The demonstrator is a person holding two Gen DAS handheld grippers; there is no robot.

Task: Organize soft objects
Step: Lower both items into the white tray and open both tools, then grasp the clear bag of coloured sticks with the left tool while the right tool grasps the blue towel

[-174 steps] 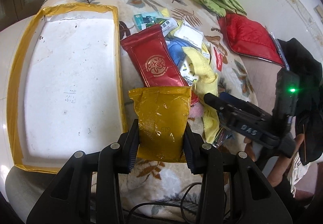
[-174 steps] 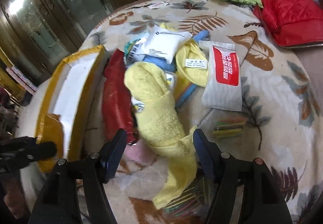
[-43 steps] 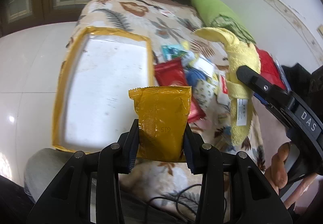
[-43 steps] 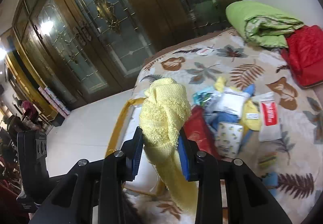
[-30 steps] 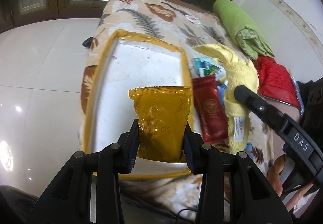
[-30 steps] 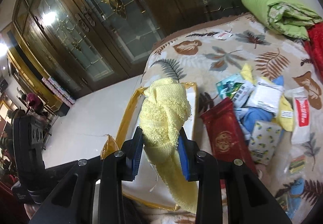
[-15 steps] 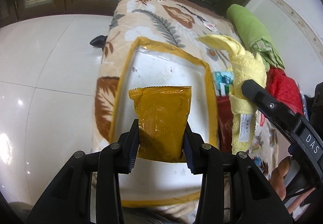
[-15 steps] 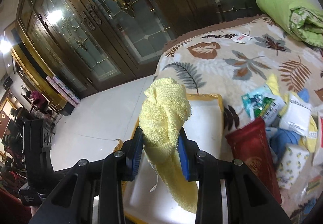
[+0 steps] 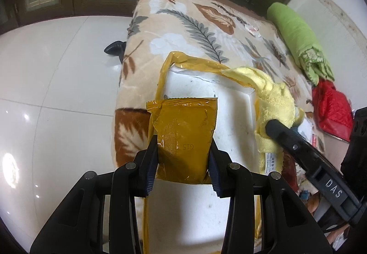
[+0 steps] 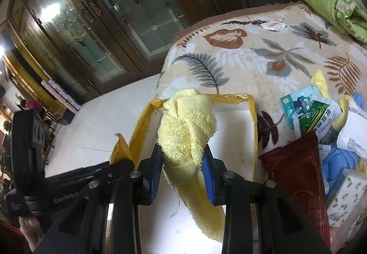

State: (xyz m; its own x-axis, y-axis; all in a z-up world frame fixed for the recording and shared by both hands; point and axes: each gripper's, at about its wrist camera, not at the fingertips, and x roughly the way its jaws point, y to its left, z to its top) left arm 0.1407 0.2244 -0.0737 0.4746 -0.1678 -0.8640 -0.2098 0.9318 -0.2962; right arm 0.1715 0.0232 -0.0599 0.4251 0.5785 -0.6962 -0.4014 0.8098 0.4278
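Note:
My left gripper (image 9: 183,167) is shut on a mustard-yellow foil pouch (image 9: 183,137) and holds it above the white tray with the yellow taped rim (image 9: 231,102). My right gripper (image 10: 182,169) is shut on a pale yellow towel (image 10: 187,132), which hangs down over the same tray (image 10: 236,137). In the left wrist view the towel (image 9: 275,105) and the right gripper's black finger (image 9: 296,144) sit at the tray's right side. In the right wrist view the pouch's corner (image 10: 120,150) shows at the tray's left edge.
The tray lies on a leaf-print blanket (image 9: 183,22) on a bed. Right of the tray lie a dark red pouch (image 10: 296,180), several packets (image 10: 309,114) and a blue cloth (image 10: 337,160). A green rolled quilt (image 9: 298,36) and red quilted bag (image 9: 332,109) lie further back. White tile floor (image 9: 57,70) lies left.
Both grippers have moved left, from over the pile of items to over the tray. Each still holds its object: pouch in the left, towel in the right.

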